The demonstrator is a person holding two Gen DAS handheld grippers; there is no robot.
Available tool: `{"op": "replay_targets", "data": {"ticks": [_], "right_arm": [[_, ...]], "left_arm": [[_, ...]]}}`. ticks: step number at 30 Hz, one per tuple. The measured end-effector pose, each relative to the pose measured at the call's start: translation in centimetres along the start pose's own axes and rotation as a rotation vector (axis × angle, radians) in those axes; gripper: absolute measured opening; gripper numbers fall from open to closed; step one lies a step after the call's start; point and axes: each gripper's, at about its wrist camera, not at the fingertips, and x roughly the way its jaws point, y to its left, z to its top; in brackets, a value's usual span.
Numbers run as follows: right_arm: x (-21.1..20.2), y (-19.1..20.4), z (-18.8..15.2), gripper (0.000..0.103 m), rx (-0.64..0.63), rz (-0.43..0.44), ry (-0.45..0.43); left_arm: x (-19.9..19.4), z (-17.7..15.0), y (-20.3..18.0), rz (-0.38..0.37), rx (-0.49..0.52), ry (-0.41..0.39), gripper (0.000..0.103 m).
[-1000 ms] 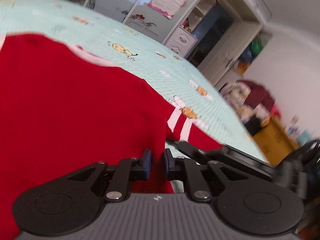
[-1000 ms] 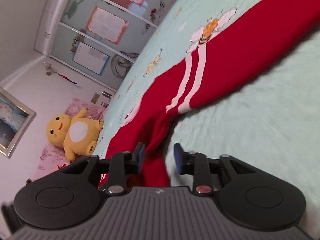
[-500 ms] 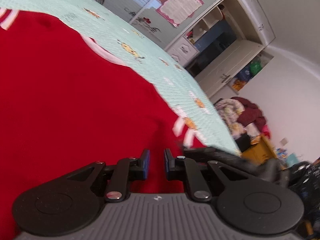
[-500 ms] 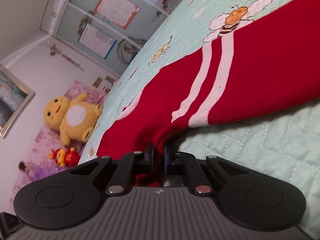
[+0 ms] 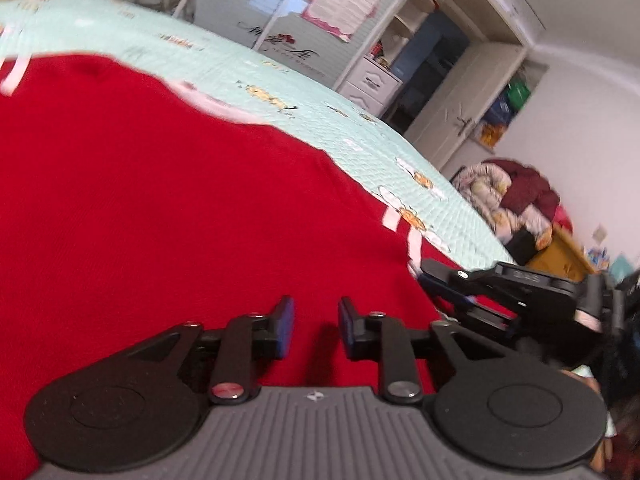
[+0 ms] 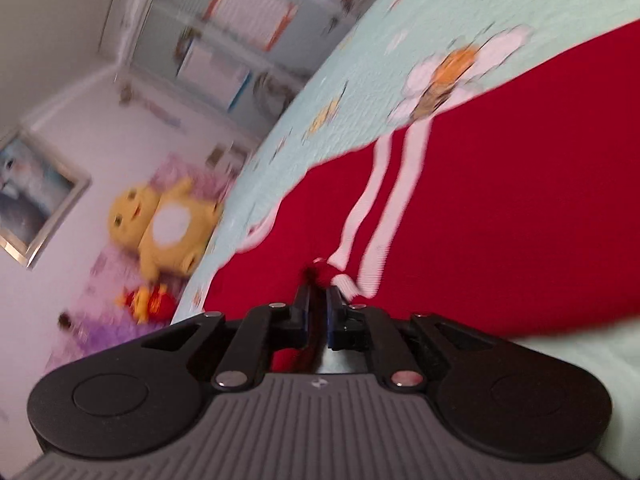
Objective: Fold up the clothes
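Pinching red sweater point(image 6: 500, 220) cuff: right gripper point(image 6: 318, 312) | left gripper point(image 5: 316, 328) just released, parted over sweater

The left gripper point(image 5: 316, 326) has just been opening its jaws above the red knit sweater point(image 5: 168, 208), nothing pinched between them now, while the right gripper point(image 6: 318, 312), open a second ago, clamps the white-striped sleeve edge point(image 6: 340, 276).

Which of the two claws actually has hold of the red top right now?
The right claw: its jaws pinch the red top at the white-striped cuff. The left claw has just opened, with no cloth pinched between them.
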Motion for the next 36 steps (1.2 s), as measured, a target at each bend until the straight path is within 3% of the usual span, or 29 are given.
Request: {"op": "replay_targets", "data": {"ticks": [2, 4, 10, 12, 14, 15, 17, 20, 26, 28, 33, 36], "right_arm": [[-2.5, 0.3, -1.5, 0.020, 0.028, -0.007, -0.026], [-5.5, 1.3, -3.9, 0.022, 0.029, 0.006, -0.023], [-13.7, 3.7, -13.0, 0.039, 0.041, 0.001, 0.062], [-14.6, 4.4, -15.6, 0.038, 0.013, -0.013, 0.101], [-15.3, 5.2, -17.1, 0.024, -0.050, -0.063, 0.098], [-15.7, 5.5, -17.4, 0.020, -0.069, -0.088, 0.090], [-16.4, 5.4, -17.5, 0.022, -0.031, -0.104, 0.083], [-17.3, 5.6, -18.0, 0.024, 0.023, -0.110, 0.079], [-18.3, 6.5, -19.8, 0.043, 0.046, -0.058, 0.126], [-18.0, 7.1, -20.0, 0.045, 0.031, -0.071, 0.134], [-17.6, 7.3, -20.0, 0.045, 0.046, -0.079, 0.147], [-17.4, 7.4, -19.9, 0.045, 0.055, -0.080, 0.153]], "left_arm": [[-0.7, 0.1, -1.0, -0.010, 0.033, 0.014, 0.035], [-1.7, -0.2, -2.0, -0.054, 0.058, 0.046, 0.035], [-3.3, -4.1, -4.8, -0.101, 0.216, 0.213, 0.044], [-4.1, -4.4, -5.4, -0.096, 0.252, 0.211, 0.046], [-4.8, -4.0, -5.4, -0.112, 0.245, 0.241, 0.046], [-5.6, -3.6, -5.2, -0.114, 0.233, 0.243, 0.046], [-8.2, -3.0, -4.5, -0.105, 0.207, 0.211, 0.046], [-14.3, -2.0, -1.3, -0.053, 0.178, 0.104, 0.047], [-25.6, -0.6, 9.0, 0.176, -0.007, -0.083, 0.053], [-27.2, -0.8, 12.0, 0.239, -0.082, -0.079, 0.054], [-27.4, -2.4, 16.9, 0.186, -0.260, 0.028, 0.054], [-26.6, -3.2, 18.4, 0.109, -0.347, 0.102, 0.055]]}}
